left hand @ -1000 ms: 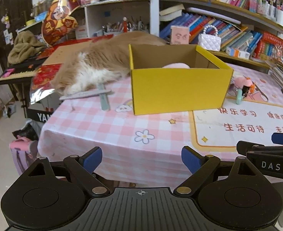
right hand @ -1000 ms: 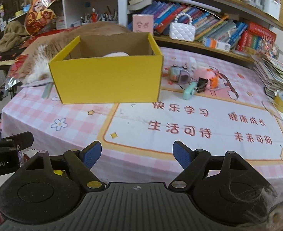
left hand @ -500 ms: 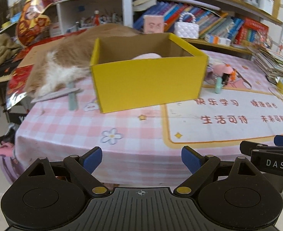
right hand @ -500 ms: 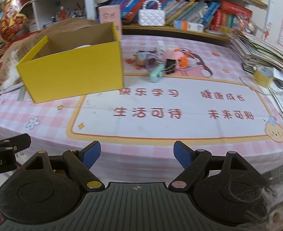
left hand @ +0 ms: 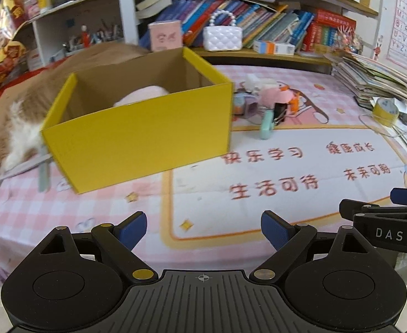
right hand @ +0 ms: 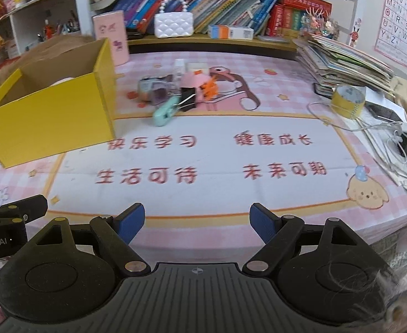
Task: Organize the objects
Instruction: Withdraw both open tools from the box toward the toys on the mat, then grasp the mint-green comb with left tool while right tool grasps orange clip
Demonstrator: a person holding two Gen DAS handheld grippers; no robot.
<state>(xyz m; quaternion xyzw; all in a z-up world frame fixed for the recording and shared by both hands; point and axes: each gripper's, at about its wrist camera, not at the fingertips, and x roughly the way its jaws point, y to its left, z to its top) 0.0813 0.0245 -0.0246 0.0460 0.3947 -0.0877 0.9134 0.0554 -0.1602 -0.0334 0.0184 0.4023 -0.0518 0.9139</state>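
Approaching with both right gripper (right hand: 196,223) and left gripper (left hand: 203,230) spread empty, the mint clip (right hand: 164,112) beside the yellow box (right hand: 51,122) should be taken first.

Left tool (left hand: 203,229) hangs over the near edge of the pink checkered surface (left hand: 65,211), blue pads wide apart with nothing between them. The yellow box (left hand: 139,138) sits ahead with something pale pink (left hand: 142,97) inside and a fluffy orange-and-white cat (left hand: 23,127) lying right behind it. Small clutter, including a mint green stapler-looking thing (left hand: 266,126), is bunched just right of the box, and the other tool (left hand: 383,227) pokes in from the right edge.
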